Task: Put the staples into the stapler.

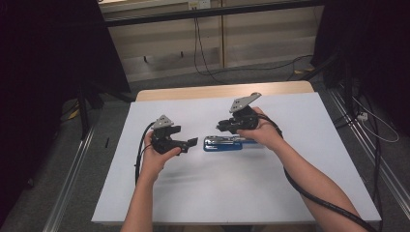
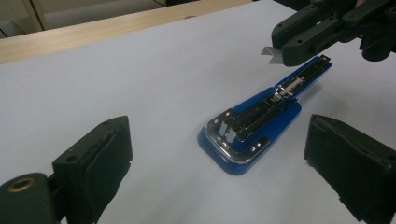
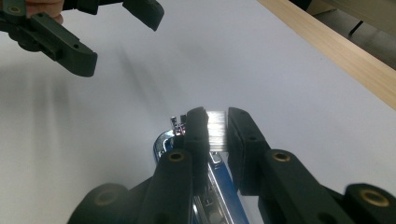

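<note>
Right gripper view: right tongs (image 3: 218, 130) pinch a staple strip (image 3: 215, 129) over the open blue stapler (image 3: 224, 196) (keep it aligned); left tongs (image 2: 219, 154) gape, empty.

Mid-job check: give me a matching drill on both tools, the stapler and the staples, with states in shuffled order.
Things:
1. left tool
2. right tool
3. stapler
4. staple strip

States:
A. blue, lying flat on the table, magazine exposed
B. silvery, pinched between two jaws
C. jaws wide apart, holding nothing
D. jaws closed on something thin, above the stapler

Pairs: 1-C, 2-D, 3-A, 4-B
</note>
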{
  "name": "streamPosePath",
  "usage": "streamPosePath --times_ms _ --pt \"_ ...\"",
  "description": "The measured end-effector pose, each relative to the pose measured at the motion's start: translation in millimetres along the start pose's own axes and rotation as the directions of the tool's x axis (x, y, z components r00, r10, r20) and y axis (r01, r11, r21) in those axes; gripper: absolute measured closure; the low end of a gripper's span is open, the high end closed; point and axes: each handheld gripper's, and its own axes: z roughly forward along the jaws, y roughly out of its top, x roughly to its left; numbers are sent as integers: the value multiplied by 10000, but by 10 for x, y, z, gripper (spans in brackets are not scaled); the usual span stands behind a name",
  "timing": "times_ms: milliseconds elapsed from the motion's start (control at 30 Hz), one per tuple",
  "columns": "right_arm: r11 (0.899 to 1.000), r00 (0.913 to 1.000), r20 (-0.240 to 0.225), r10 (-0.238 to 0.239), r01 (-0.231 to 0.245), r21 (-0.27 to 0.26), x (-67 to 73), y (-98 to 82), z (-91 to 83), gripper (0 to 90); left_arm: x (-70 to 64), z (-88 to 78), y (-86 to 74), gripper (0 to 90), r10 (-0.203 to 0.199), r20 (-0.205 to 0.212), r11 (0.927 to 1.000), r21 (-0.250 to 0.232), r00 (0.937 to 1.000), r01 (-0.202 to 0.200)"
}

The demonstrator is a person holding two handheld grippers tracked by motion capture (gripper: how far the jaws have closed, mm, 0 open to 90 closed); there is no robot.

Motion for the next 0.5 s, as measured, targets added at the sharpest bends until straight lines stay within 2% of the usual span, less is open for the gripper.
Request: streamPosePath --times_ms 500 --pt "9979 9966 -568 -599 612 205 -60 61 109 793 14 -21 2 79 -78 -20 9999 -99 10000 78"
